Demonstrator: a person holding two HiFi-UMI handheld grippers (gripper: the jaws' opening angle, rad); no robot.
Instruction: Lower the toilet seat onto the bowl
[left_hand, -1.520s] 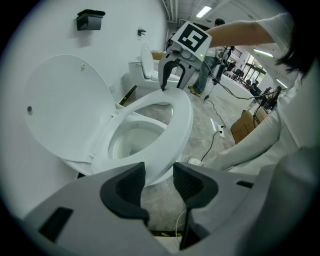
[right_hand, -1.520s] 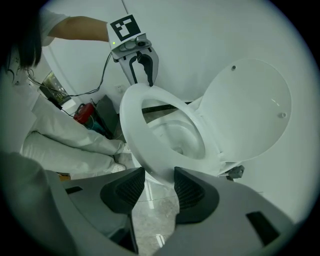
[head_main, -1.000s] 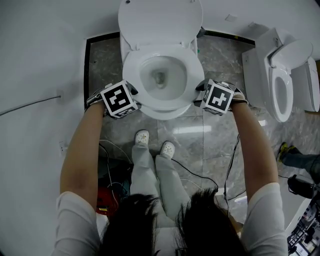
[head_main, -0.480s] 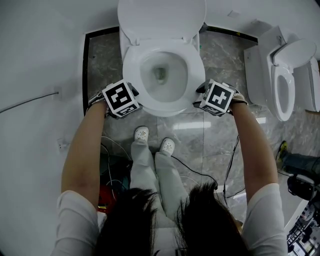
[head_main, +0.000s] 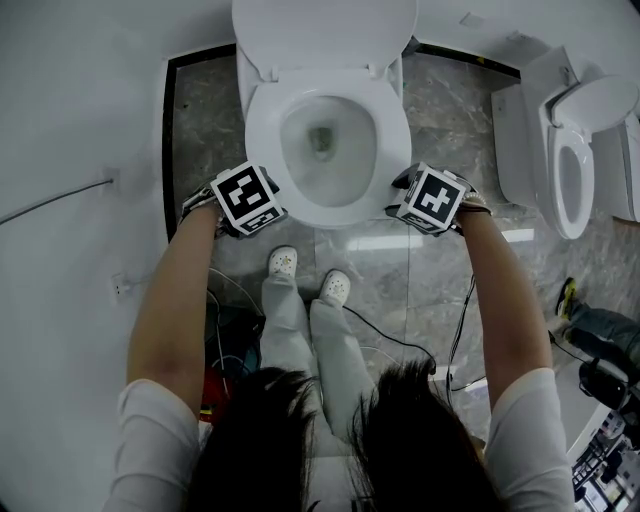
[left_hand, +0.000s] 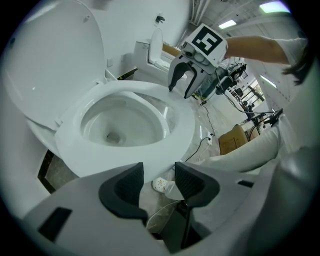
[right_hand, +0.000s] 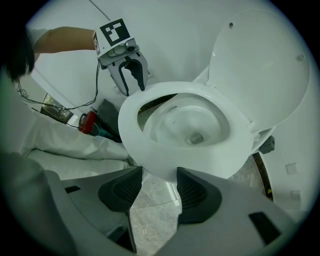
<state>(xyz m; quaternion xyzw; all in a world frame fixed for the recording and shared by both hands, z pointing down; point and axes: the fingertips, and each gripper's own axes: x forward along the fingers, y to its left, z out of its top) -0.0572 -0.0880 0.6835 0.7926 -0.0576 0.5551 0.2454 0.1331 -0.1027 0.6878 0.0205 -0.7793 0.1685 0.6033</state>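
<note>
Grey marbled floor tiles (head_main: 400, 300) fill the middle of the head view, with plain white wall (head_main: 70, 100) down the left side.

We count two white toilets: the main one at upper centre and a second white toilet (head_main: 565, 170) at the right edge. Two white shoes (head_main: 285, 270) stand on the tiles just below the main bowl, and thin black cables (head_main: 460, 330) trail across the floor lower down.

On the main toilet, the white oval toilet seat (head_main: 262, 140) lies flat on the bowl. The round white lid (head_main: 325, 30) stands raised behind it at the top of the frame.

We have two grippers, one at each front corner of that seat. The left gripper (left_hand: 159, 168) sits at the seat's lower-left edge. Its jaws are spread and hold nothing, and the seat's rim lies just past the tips, with a shoe and floor showing through the gap. The right gripper (right_hand: 160, 171) sits at the lower-right edge. Its jaws are likewise apart and empty, with the rim just ahead of them and bare tile below.
</note>
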